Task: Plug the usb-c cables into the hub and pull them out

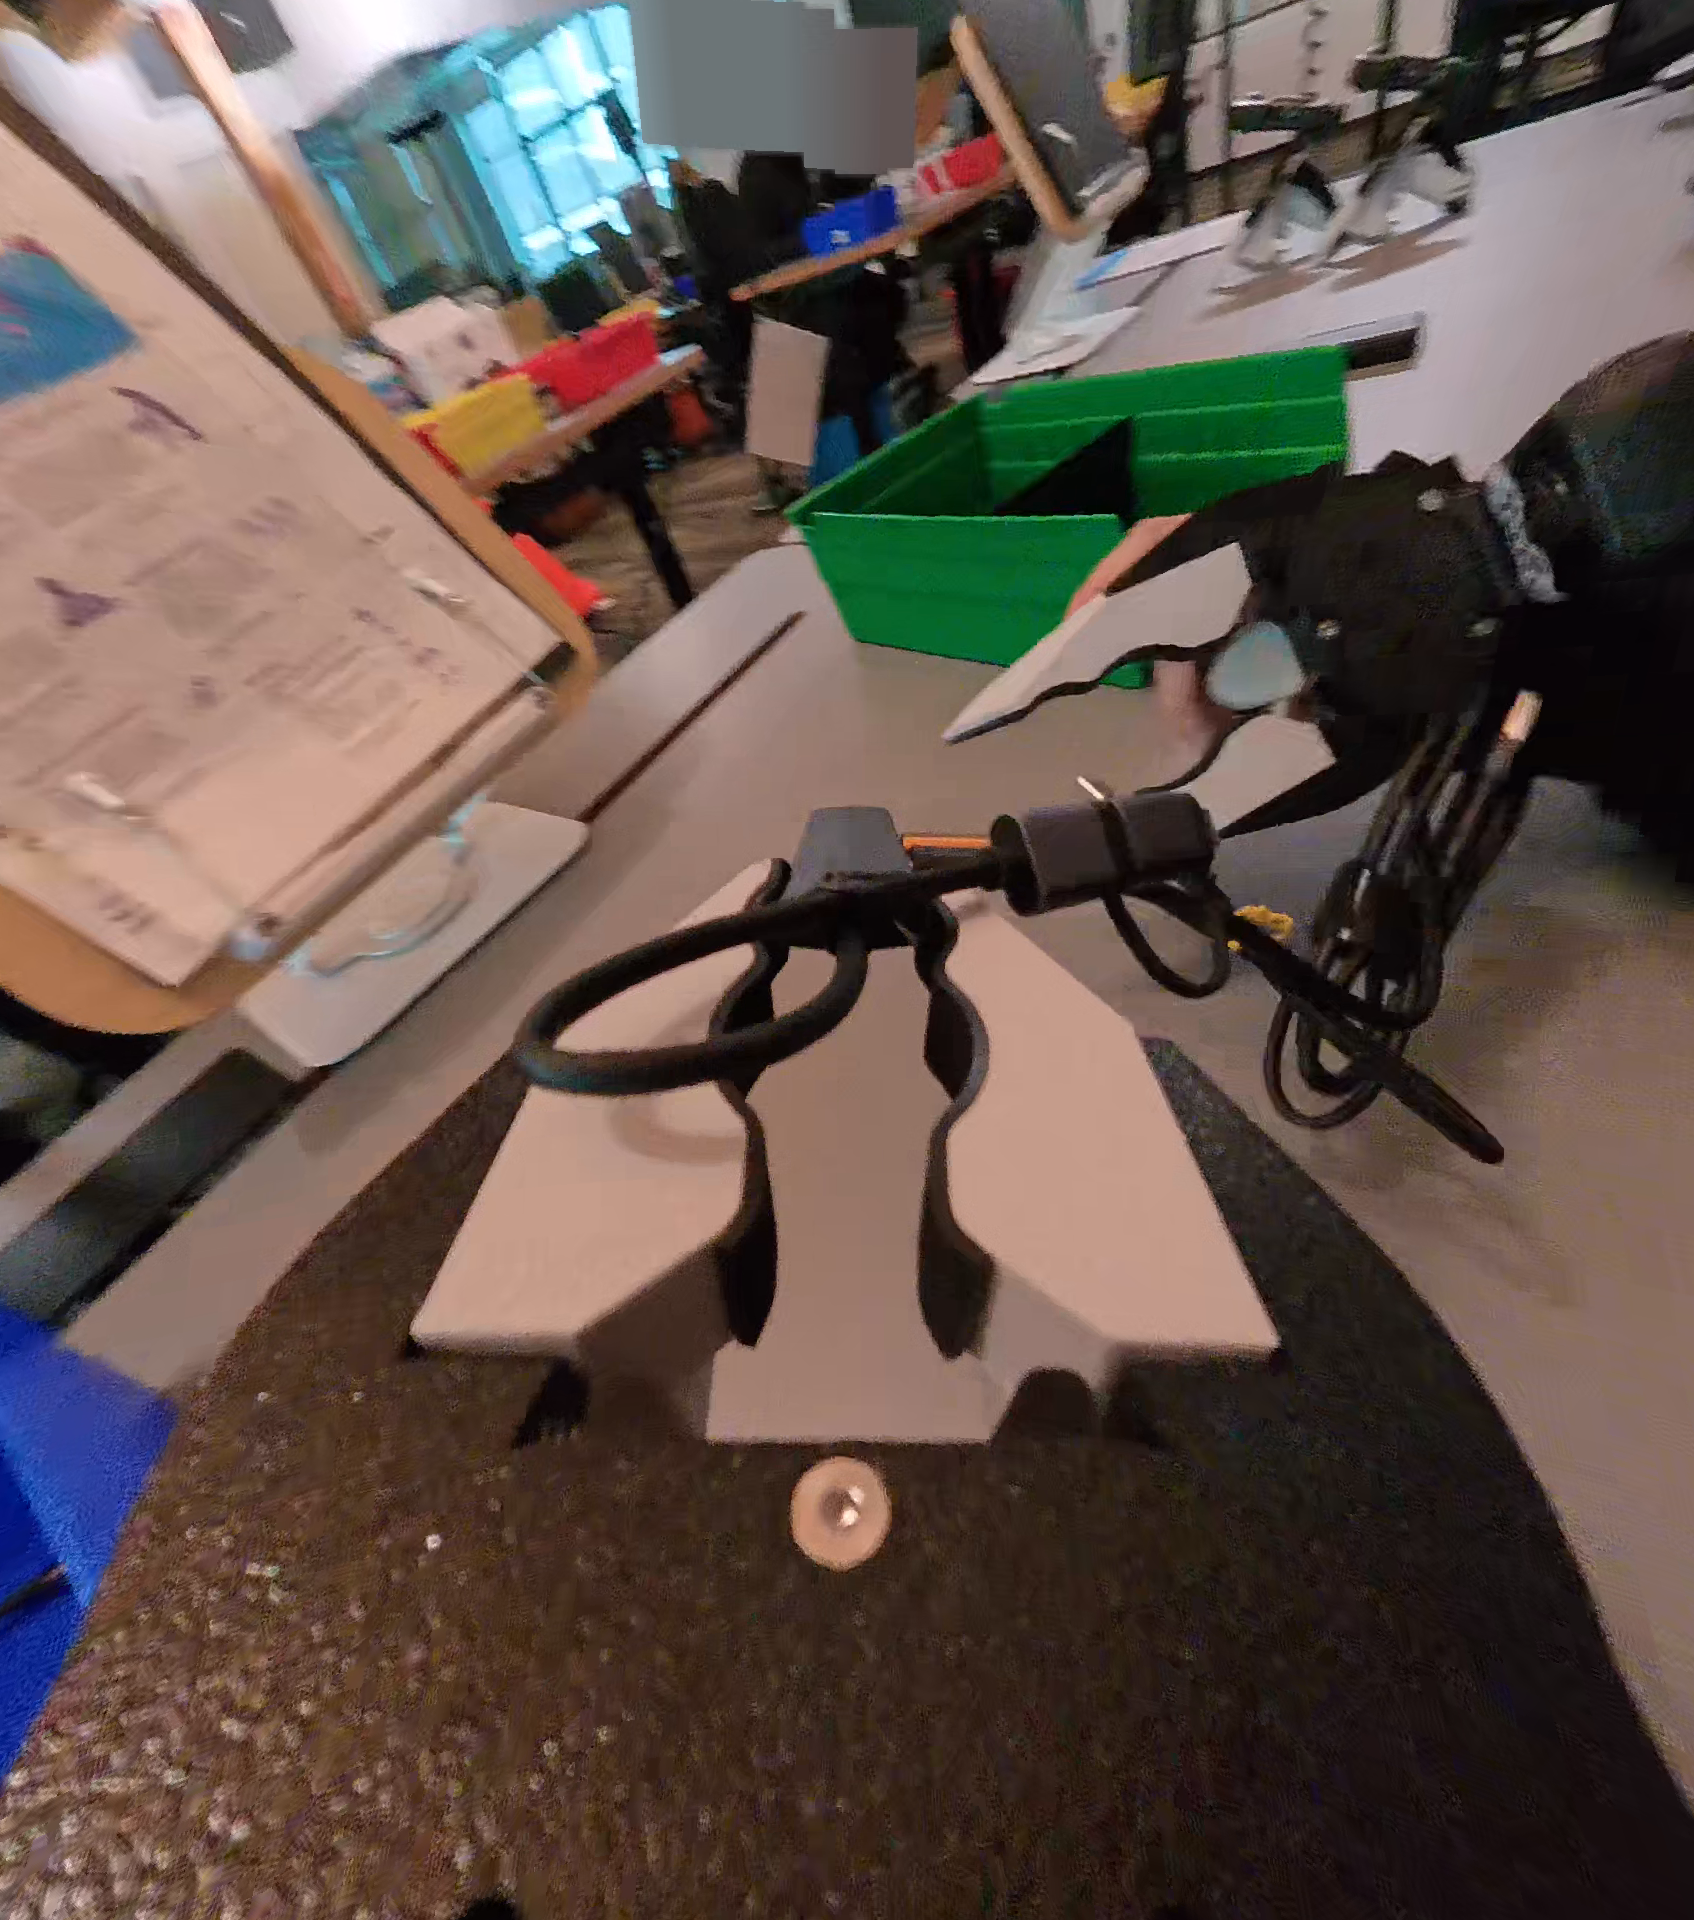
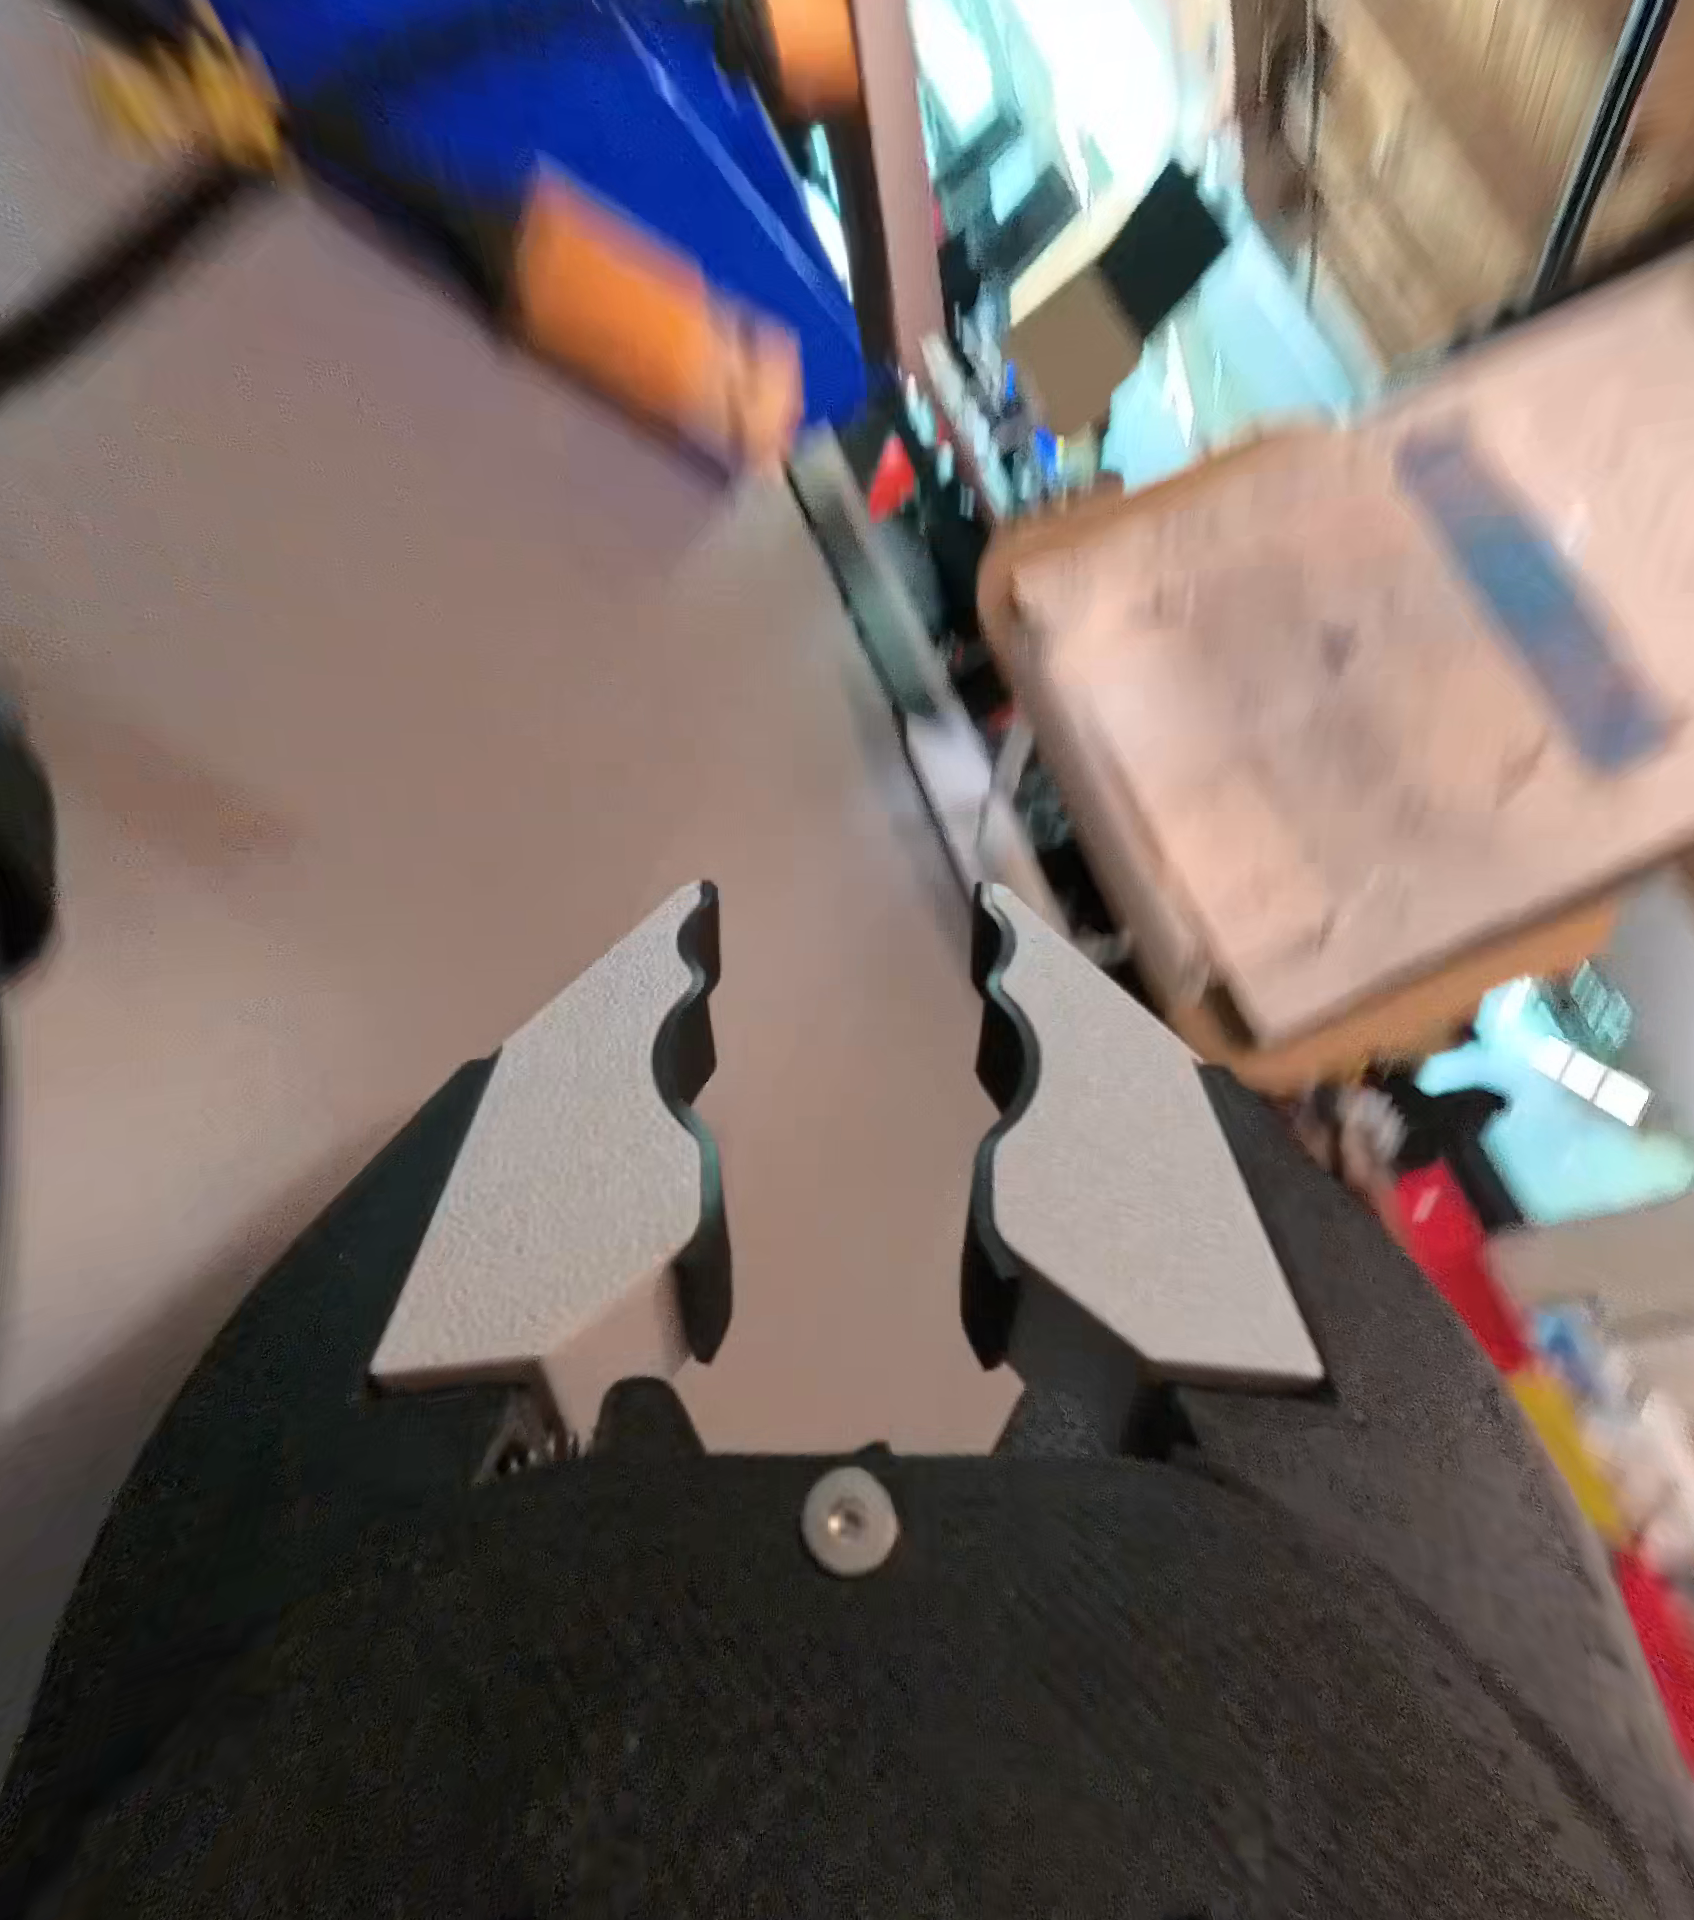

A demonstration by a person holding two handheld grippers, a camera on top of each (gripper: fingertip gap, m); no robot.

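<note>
Your left gripper (image 1: pixel 848 914) is clamped on the dark hub (image 1: pixel 848 847) at centre frame, lifted above the grey table (image 1: pixel 1601 1091). The hub's black cable (image 1: pixel 687 1003) loops left over your fingers. A cylindrical black plug (image 1: pixel 1113 847) sits at the hub's right end. Your right gripper (image 2: pixel 845 914) stands apart and empty, blurred, with a coiled cable bundle (image 1: pixel 1383 977) hanging below it at right.

dark hub (image 1: pixel 848 852) held above the table, seemingly with black cable (image 1: pixel 697 997) looping off.
</note>
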